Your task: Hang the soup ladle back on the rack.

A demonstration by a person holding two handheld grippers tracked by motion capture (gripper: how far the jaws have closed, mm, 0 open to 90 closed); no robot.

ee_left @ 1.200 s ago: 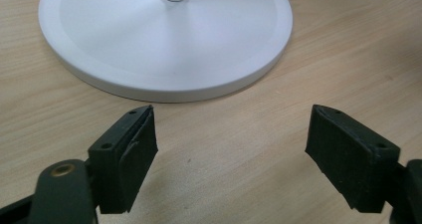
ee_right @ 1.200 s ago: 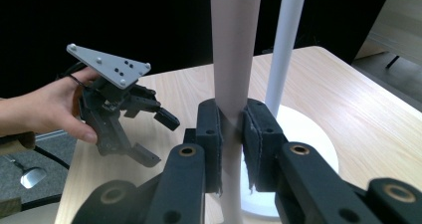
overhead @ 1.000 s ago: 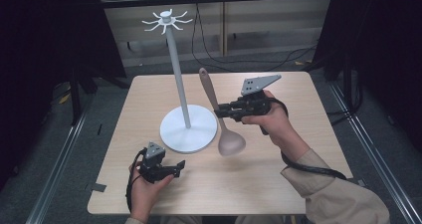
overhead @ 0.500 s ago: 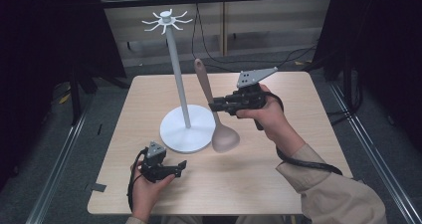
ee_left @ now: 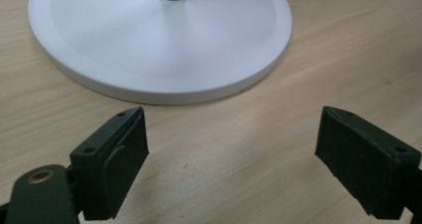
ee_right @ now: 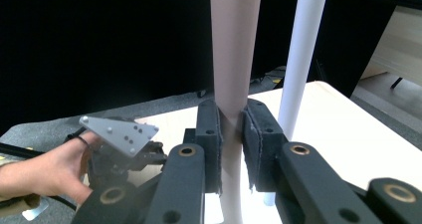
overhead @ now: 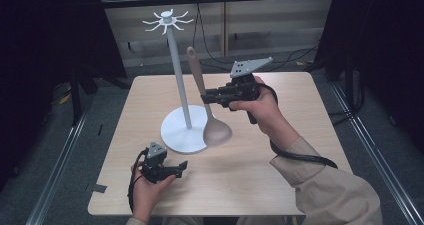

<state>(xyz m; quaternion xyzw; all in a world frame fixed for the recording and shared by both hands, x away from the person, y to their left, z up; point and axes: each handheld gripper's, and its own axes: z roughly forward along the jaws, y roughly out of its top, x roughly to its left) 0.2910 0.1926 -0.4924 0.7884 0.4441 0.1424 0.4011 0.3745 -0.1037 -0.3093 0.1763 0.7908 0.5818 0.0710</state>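
Left gripper (overhead: 172, 171) sits low at about 7 o'clock on the table (overhead: 300, 155), resting in the person's left hand (overhead: 145, 190), jaws wide apart with nothing between them; in the left gripper view its own black pads (ee_left: 117, 162) frame bare wood, with the white disc base (ee_left: 159, 40) just ahead at 12 o'clock, near but not touching. Center: utensil stand (overhead: 186, 132), a thin white pole rising to a ring of hooks (overhead: 167, 21) at the top, all hooks bare as far as visible. Just right of the pole, at roughly 3 o'clock from it, a wooden spoon (overhead: 216, 130) stands nearly upright, handle up and tilted slightly toward the pole, bowl down and overlapping the base edge; can't tell if the bowl touches the base or hangs just above it. Right gripper (overhead: 210, 97) is clamped on the spoon handle around mid-length, held by the right hand (overhead: 260, 107); the right gripper view confirms both pads squeezed against the handle (ee_right: 231, 59), pole (ee_right: 301, 59) just beside. Progress, judged: spoon is grasped and stood up next to the stand, so pickup looks done; handle tip sits well below the hooks, so raising it and hanging it is left. Surface: light wood-grain tabletop, rounded corners, otherwise bare. Room: dim, dark curtains at 9 and 3 o'clock, grey floor, floor rails, cables along the far wall at 12 o'clock.
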